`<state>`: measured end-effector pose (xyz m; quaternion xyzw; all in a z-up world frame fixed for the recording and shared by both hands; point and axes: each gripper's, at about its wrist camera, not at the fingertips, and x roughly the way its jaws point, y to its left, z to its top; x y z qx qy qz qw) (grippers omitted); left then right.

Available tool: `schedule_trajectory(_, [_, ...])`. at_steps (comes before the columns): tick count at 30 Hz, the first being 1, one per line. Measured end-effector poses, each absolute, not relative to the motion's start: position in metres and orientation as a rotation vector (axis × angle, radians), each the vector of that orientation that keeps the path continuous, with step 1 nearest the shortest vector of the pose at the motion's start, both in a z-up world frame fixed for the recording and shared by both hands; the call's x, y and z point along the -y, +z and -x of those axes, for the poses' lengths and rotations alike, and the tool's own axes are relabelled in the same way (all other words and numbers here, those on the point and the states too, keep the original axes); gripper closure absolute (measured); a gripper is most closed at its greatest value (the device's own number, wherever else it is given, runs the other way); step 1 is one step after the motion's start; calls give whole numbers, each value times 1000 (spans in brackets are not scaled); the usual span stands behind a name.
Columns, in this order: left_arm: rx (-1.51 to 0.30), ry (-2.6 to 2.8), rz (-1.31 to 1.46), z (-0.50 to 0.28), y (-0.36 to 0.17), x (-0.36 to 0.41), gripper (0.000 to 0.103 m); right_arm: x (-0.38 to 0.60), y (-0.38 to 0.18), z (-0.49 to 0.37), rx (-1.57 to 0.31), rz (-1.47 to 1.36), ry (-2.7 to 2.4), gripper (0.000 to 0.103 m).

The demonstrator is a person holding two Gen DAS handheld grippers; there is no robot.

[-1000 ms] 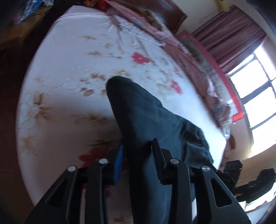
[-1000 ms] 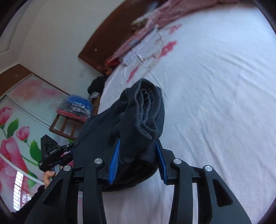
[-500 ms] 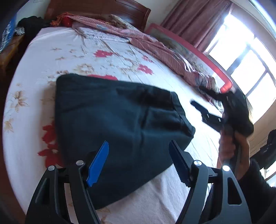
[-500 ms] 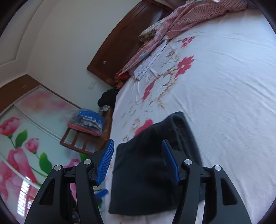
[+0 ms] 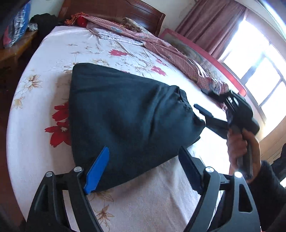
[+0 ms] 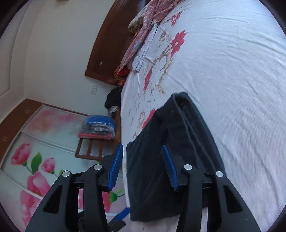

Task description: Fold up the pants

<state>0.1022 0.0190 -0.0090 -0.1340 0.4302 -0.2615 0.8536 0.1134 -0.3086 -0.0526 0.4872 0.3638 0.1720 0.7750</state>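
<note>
The dark pants point(image 5: 125, 116) lie folded in a thick flat bundle on the white flowered bed sheet point(image 5: 35, 100). My left gripper point(image 5: 143, 169) hovers over their near edge. Its jaws are opening wide, and the cloth lies under them, not pressed. My right gripper point(image 5: 201, 99), held by a hand point(image 5: 239, 142), hangs just off the pants' right corner. In the right wrist view the pants point(image 6: 169, 169) lie below the right gripper point(image 6: 143, 162). Its jaws are closing and nothing is pinched between the blue pads point(image 6: 116, 164).
A red-checked blanket point(image 5: 160, 44) runs along the wooden headboard point(image 5: 110, 10) and the bed's far side. A bright window point(image 5: 259, 62) is at the right. Beside the bed stand a wooden rack with bagged clothes point(image 6: 98, 128), a dark clothes heap point(image 6: 114, 100) and flower-painted wardrobe doors point(image 6: 26, 160).
Both grippers were shut on the lifted pants a second ago. They have let go, the pants now lie flat on the bed, and both grippers have drawn back.
</note>
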Motion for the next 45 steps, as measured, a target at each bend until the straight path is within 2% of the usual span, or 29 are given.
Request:
schedule_trajectory(2, [-938, -540, 259, -104, -17, -20, 19, 306, -65, -87, -814, -1010, 374, 58])
schedule_trajectory(3, [-963, -543, 241, -105, -26, -18, 20, 309, -76, -80, -834, -990, 336, 63])
schedule_trajectory(4, [-961, -551, 234, -106, -31, -17, 20, 317, -94, -76, -846, -1042, 320, 88])
schedule_trajectory(5, [-955, -551, 226, -107, -34, -16, 20, 328, -109, -74, -848, -1121, 292, 103])
schedule_trajectory(7, [-958, -549, 216, -110, -33, -12, 20, 331, -110, -71, -832, -1191, 308, 103])
schedule_trajectory(9, [-971, -526, 210, -112, -25, -10, 20, 319, -82, -68, -842, -1075, 314, 99])
schedule_trajectory(10, [-972, -512, 204, -108, -20, -11, 19, 313, -69, -66, -870, -1011, 297, 91])
schedule_trajectory(13, [-1015, -374, 173, -83, -9, -22, 2, 312, -48, -44, -926, -1000, 223, 24])
schedule_trajectory(16, [-1131, -173, 133, -62, -7, -35, 2, 310, -40, -16, -987, -985, 192, 23])
schedule_trajectory(19, [-1199, -20, 146, -40, -11, -54, 2, 299, -39, 11, -1095, -837, 77, 13])
schedule_trajectory(24, [-1320, 204, 126, -6, -29, -69, 2, 271, -55, 39, -1243, -614, -103, 13])
schedule_trajectory(28, [-1349, 201, 143, 10, -39, -61, 2, 230, -53, 39, -1199, -345, -50, 13])
schedule_trajectory(33, [-1188, 163, 142, 20, -38, -35, 2, 201, -40, 37, -947, -166, 1, 13])
schedule_trajectory(36, [-1115, 152, 126, 18, -38, -23, 2, 201, -33, 29, -879, -154, 26, 13])
schedule_trajectory(41, [-875, 190, 178, 5, -2, -16, 2, 200, -8, 11, -747, -117, -10, 13])
schedule_trajectory(45, [-812, 187, 197, -5, 4, -14, 2, 186, -10, 5, -729, -66, -13, 13])
